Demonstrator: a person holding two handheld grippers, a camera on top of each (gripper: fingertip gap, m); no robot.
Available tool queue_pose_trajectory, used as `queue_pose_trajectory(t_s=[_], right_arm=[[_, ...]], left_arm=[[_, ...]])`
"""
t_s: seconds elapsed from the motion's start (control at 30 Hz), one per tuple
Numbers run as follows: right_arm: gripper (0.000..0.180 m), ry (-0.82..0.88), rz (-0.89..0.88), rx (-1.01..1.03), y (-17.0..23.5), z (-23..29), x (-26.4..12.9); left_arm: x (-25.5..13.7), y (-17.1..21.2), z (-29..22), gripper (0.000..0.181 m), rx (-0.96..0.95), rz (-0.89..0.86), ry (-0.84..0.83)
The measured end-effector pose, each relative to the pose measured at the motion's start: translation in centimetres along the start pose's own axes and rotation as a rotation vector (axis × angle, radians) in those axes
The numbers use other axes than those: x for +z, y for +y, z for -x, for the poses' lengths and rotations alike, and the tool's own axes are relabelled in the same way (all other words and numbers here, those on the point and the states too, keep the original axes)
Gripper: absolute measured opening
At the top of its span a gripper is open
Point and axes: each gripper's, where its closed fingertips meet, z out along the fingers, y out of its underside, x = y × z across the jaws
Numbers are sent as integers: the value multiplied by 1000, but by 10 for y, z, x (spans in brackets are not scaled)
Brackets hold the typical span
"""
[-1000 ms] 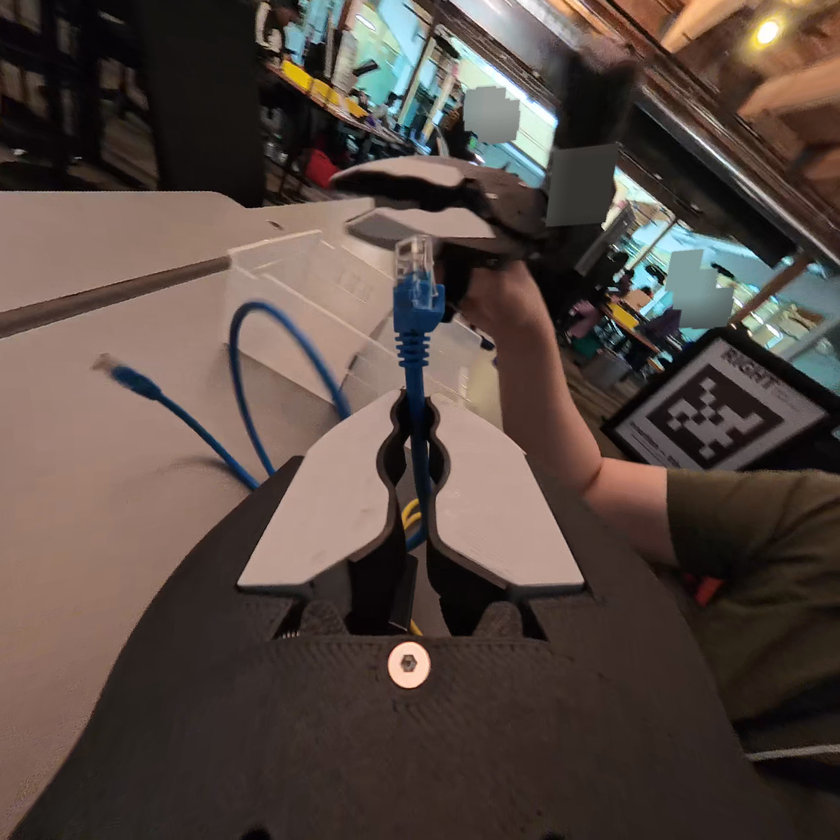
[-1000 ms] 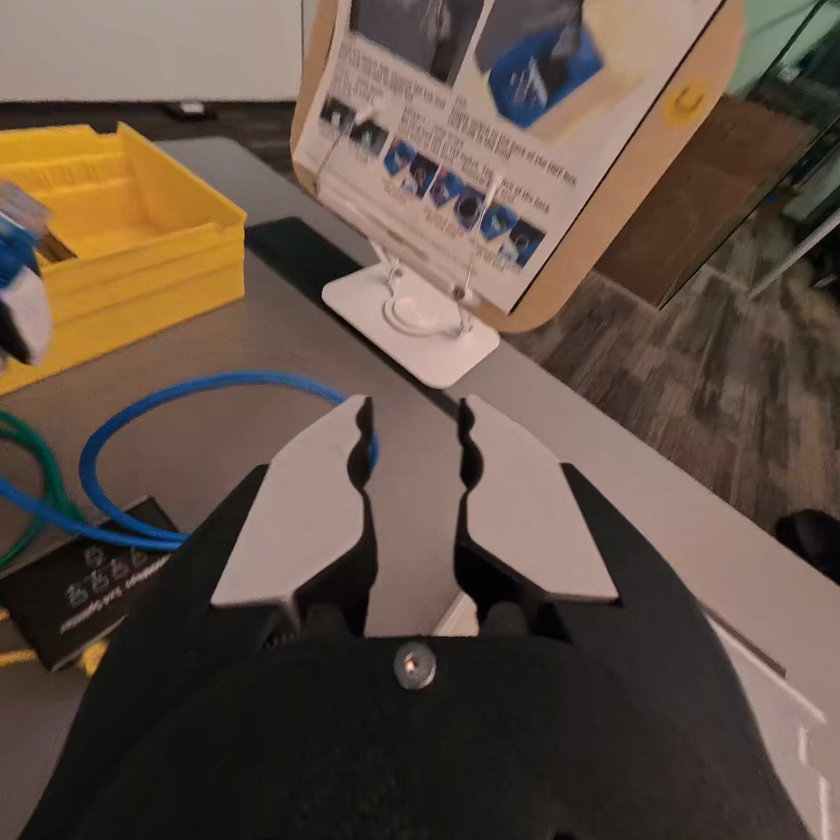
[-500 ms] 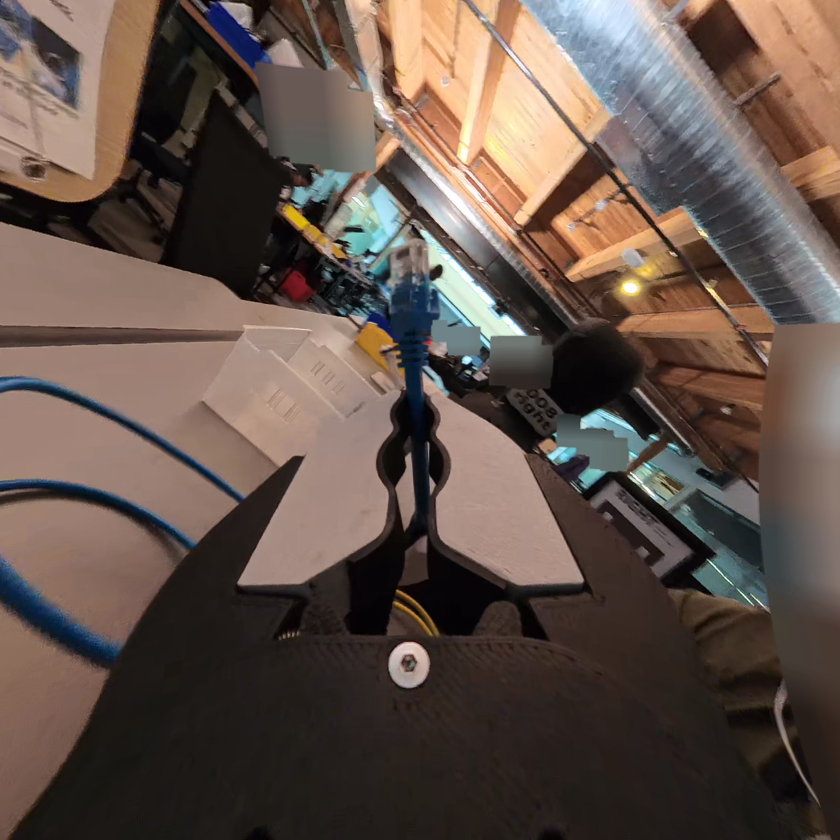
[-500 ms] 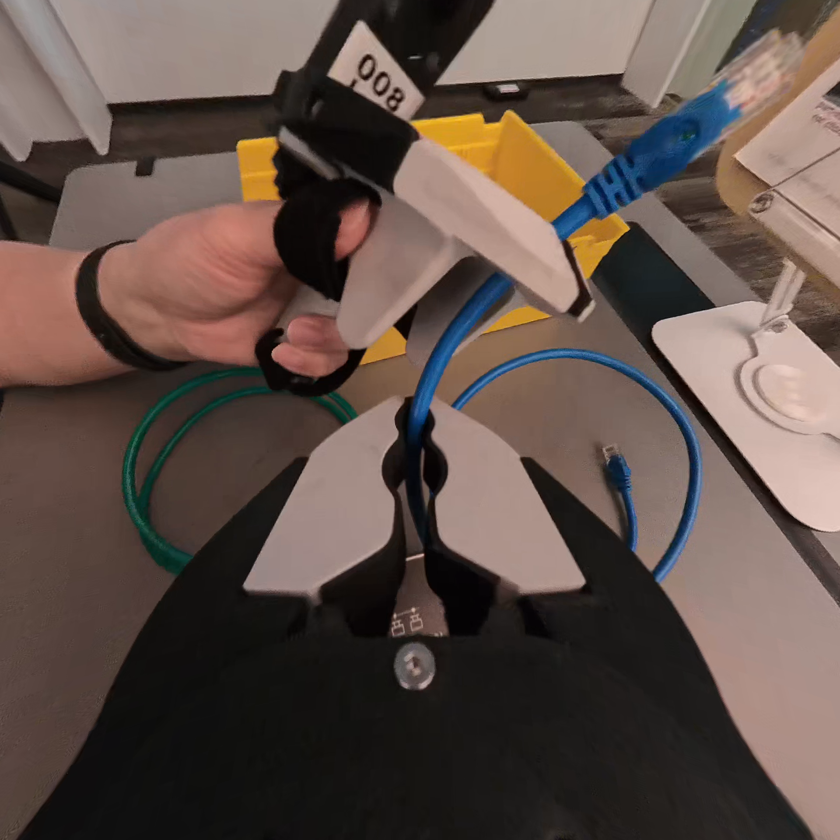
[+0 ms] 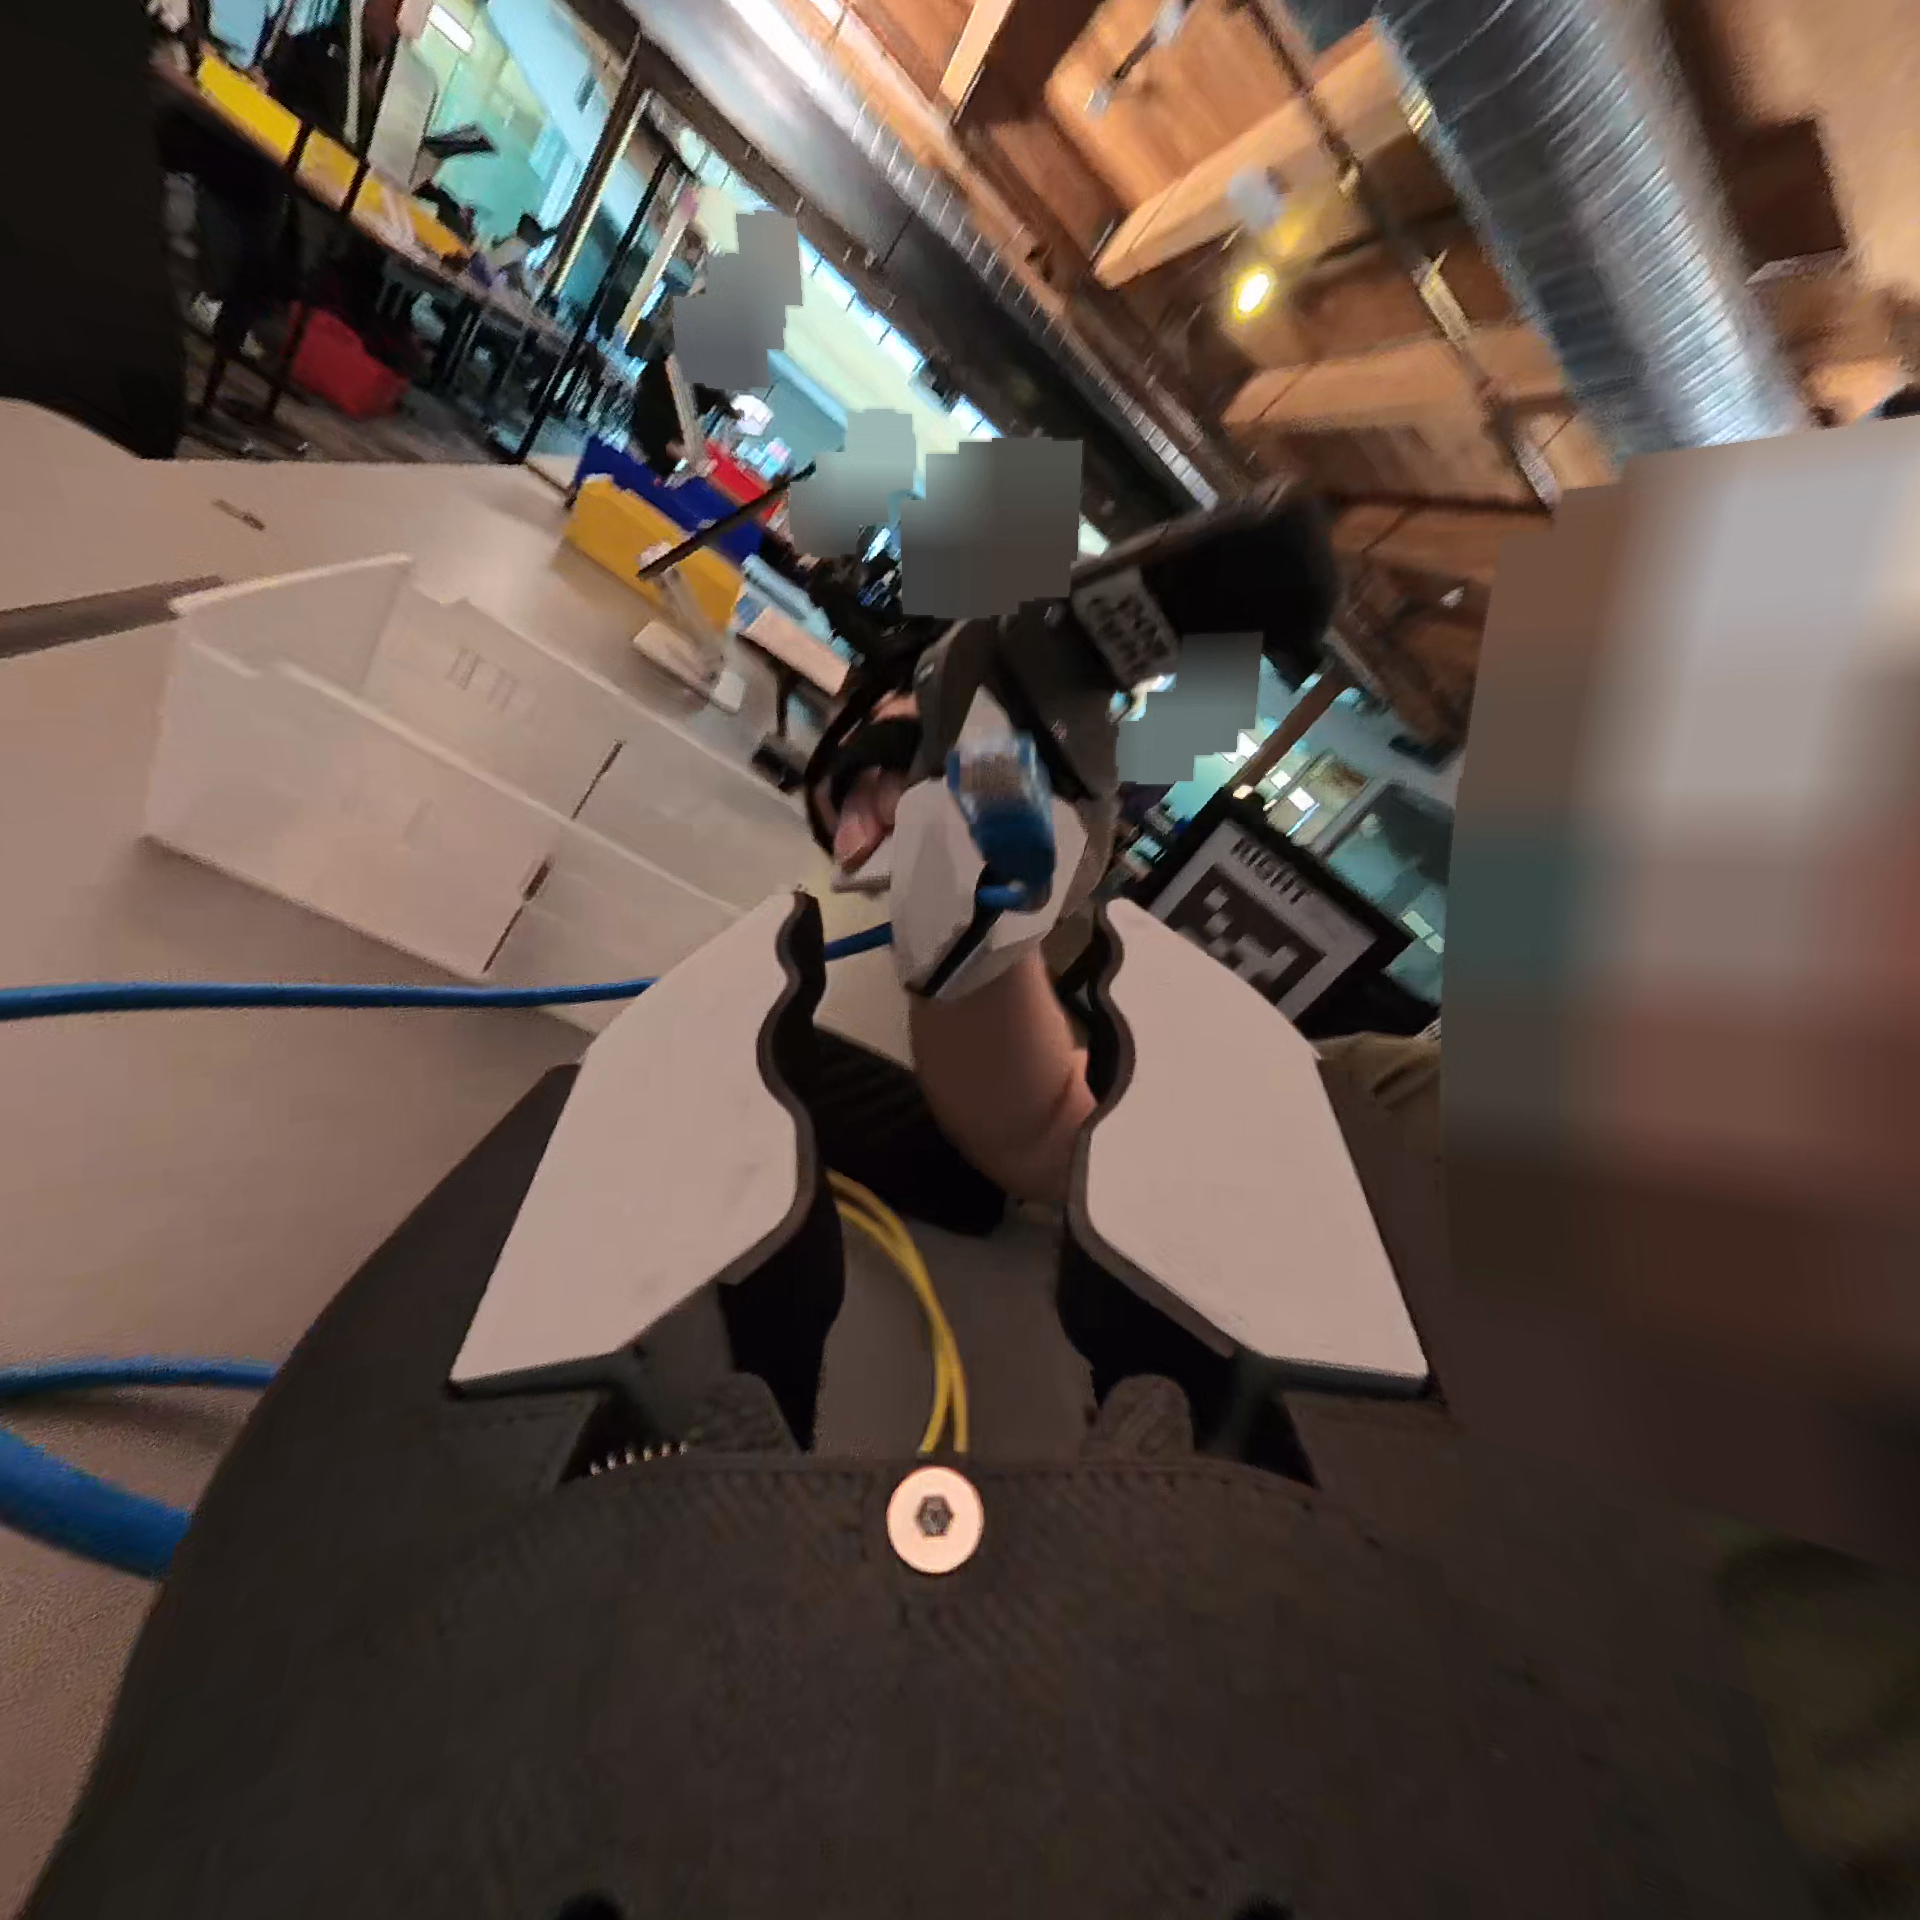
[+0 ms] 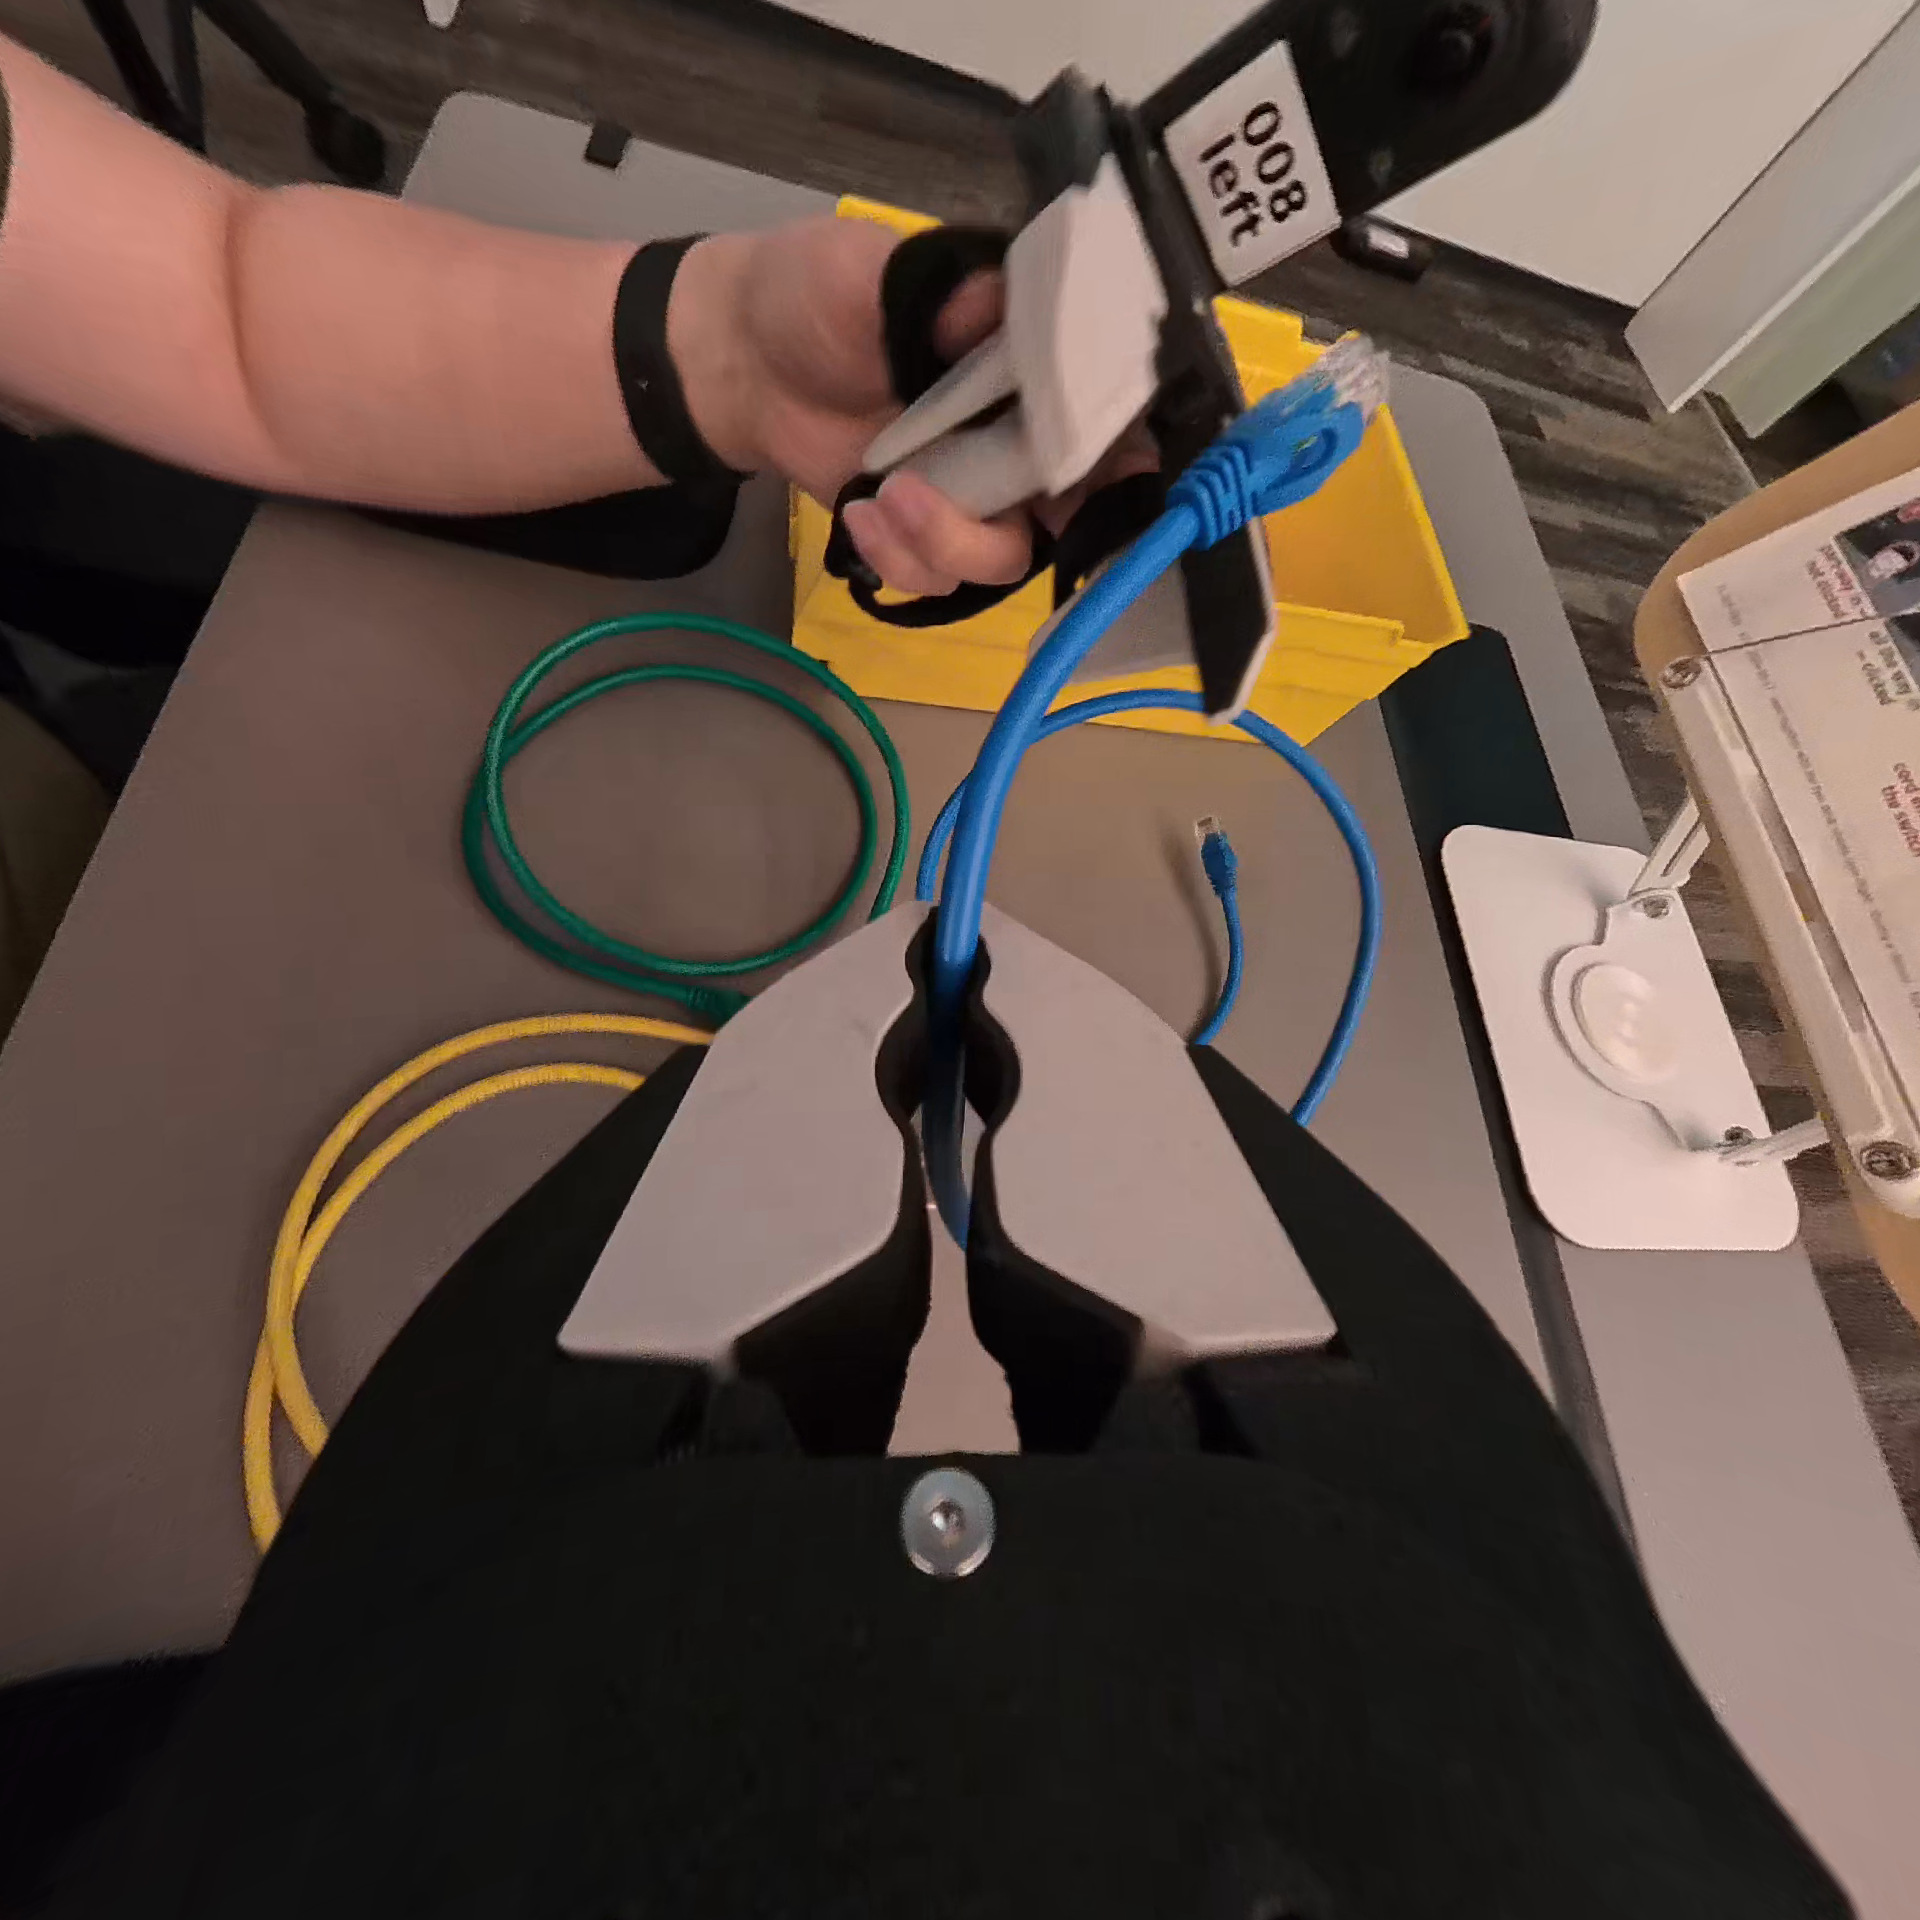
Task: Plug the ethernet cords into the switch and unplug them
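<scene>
The right gripper (image 6: 948,971) is clamped on the blue cord (image 6: 997,790), whose plug (image 6: 1311,400) rises ahead of it. The left gripper (image 5: 951,961), fingers spread and empty, sits beside that plug.

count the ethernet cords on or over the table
3. The blue cord is pinched in the right tool; the green cord lies coiled to its left; the yellow cord is nearest. Others may be hidden.
</scene>
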Motion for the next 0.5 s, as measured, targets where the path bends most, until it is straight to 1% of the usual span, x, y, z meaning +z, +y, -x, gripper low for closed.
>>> queue_pose_trajectory(t_s=[0.07,0.17,0.2,0.27,0.37,0.4,0.43,0.5], right_arm=[[0,-9,31,-40,4,4,-2],[0,-29,42,-65,6,9,-2],[0,-38,41,-63,6,10,-2],[0,-45,41,-71,7,11,-2],[0,-68,58,-75,12,13,0],[0,-71,60,-75,13,14,1],[0,-81,59,-74,14,14,1],[0,-77,58,-70,16,12,1]], left_arm=[[-2,-5,-5,45,-42,-35,53],[-1,1,-12,35,-35,8,94],[0,3,-13,33,-32,24,96],[3,8,-15,23,-24,51,103],[7,13,-15,23,-34,80,108],[7,14,-15,19,-31,81,110],[7,14,-16,12,-27,79,116],[8,17,-14,12,-7,98,94]])
